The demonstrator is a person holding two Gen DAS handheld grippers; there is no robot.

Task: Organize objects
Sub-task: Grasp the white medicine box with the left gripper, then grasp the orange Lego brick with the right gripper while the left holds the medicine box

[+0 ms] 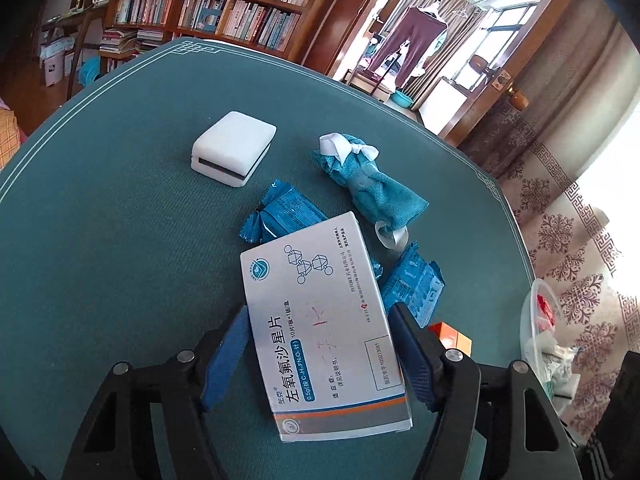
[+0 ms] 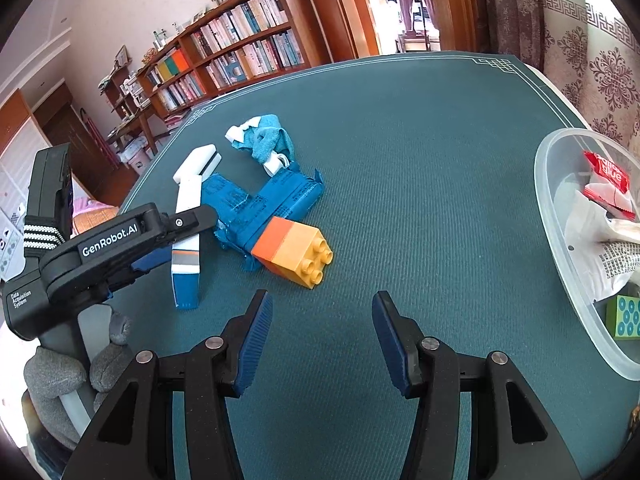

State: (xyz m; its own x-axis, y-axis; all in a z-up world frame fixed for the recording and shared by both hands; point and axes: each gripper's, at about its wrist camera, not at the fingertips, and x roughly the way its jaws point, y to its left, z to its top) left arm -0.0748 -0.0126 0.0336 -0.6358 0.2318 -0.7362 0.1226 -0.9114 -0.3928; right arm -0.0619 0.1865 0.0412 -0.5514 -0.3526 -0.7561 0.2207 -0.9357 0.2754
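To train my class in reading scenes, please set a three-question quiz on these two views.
1. True or false: the right hand-held gripper holds the orange and yellow plastic building brick.
2. What sits between the pads of the left hand-held gripper? A) white cardboard medicine box B) teal cloth pouch C) white plastic case
3. Fill in: the clear plastic container holds a ____ sachet.
Key: 1 false; 2 A; 3 red.
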